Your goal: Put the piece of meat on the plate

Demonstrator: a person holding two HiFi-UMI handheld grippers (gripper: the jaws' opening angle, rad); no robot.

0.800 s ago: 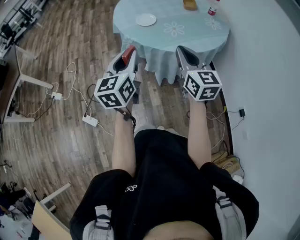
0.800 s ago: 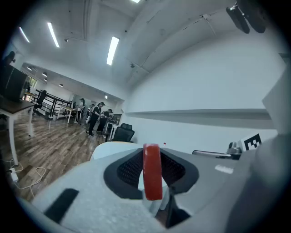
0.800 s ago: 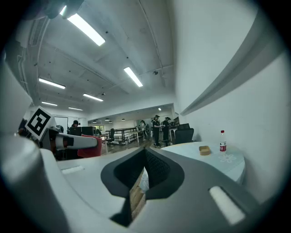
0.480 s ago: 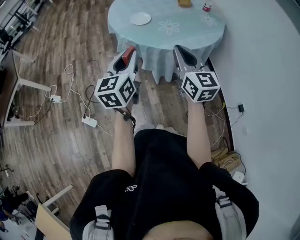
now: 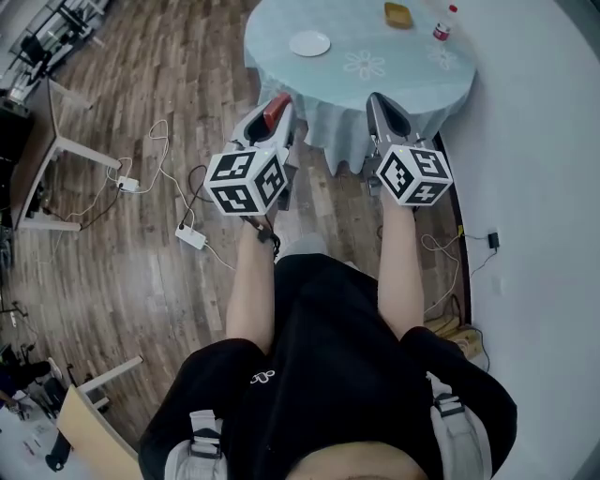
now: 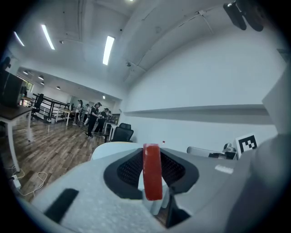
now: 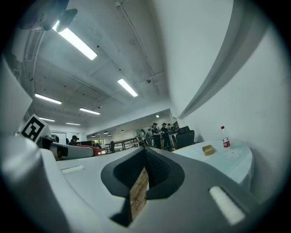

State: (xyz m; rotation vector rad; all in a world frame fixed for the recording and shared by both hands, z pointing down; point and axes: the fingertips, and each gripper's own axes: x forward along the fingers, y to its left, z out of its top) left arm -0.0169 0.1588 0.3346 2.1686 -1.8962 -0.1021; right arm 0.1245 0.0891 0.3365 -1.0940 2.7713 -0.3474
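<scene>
A red piece of meat (image 5: 276, 108) stands on edge between the jaws of my left gripper (image 5: 272, 117), which is shut on it. In the left gripper view the meat (image 6: 152, 170) fills the gap of that gripper (image 6: 152, 159). The white plate (image 5: 309, 43) lies on the left side of the round table (image 5: 412, 70) with its pale blue cloth, ahead of both grippers. My right gripper (image 5: 386, 111) is held level beside the left one, just short of the table's near edge. Its jaws (image 7: 144, 159) are shut with nothing in them.
A small yellow box (image 5: 397, 14) and a bottle (image 5: 441, 23) stand at the table's far side. Power strips and cables (image 5: 192, 237) lie on the wooden floor to the left, near a desk leg (image 5: 56, 122). A white wall (image 5: 544, 187) runs close on the right.
The head view has swung, so table and grippers sit a little further right in the picture. Both grippers keep their pose, and the meat stays in the left one.
</scene>
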